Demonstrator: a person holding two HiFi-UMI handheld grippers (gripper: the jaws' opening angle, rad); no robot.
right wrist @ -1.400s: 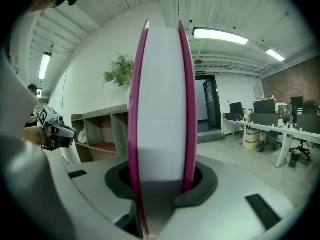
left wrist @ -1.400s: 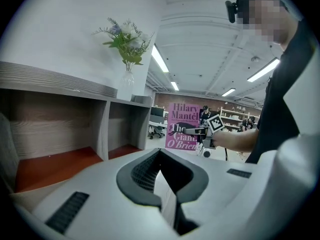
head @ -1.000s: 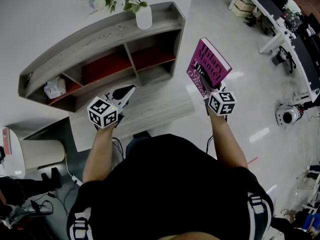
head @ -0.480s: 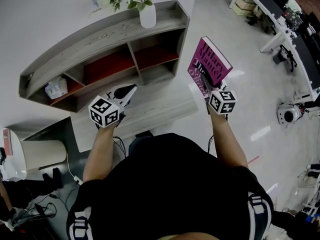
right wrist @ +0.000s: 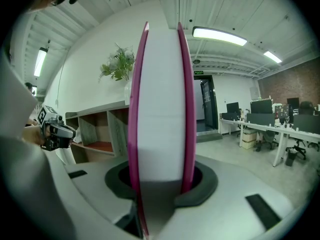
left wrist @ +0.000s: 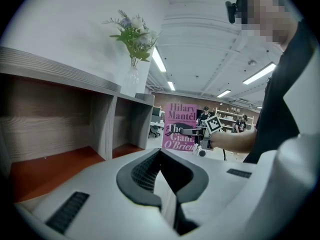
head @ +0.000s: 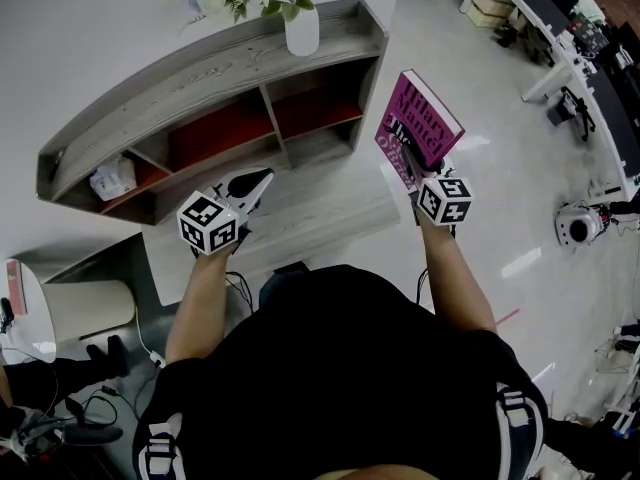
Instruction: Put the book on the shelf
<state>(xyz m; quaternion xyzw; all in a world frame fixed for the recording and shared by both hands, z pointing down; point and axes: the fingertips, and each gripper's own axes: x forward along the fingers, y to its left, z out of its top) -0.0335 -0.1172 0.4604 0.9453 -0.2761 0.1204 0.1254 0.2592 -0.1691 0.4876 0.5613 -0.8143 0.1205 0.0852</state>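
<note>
A magenta book [head: 418,126] stands upright in my right gripper [head: 425,175], which is shut on its lower edge. It hangs in the air just right of the grey wooden shelf [head: 200,78], level with the right-hand compartment. In the right gripper view the book's page edge [right wrist: 160,99] fills the middle, and the shelf [right wrist: 97,129] lies to the left. My left gripper [head: 258,181] hovers over the low grey platform [head: 320,208], shut and holding nothing. The left gripper view shows the book's cover [left wrist: 180,126] beyond the shelf's compartments [left wrist: 107,126].
A white vase with green plants [head: 300,26] stands on the shelf's top, near its right end. A small white pack [head: 110,176] lies in the left compartment. A white cylinder [head: 85,308] stands at the lower left. Desks [head: 570,58] and a round device [head: 575,228] occupy the floor at right.
The gap between the book and the shelf's right end has narrowed a little. The left gripper has hardly moved.
</note>
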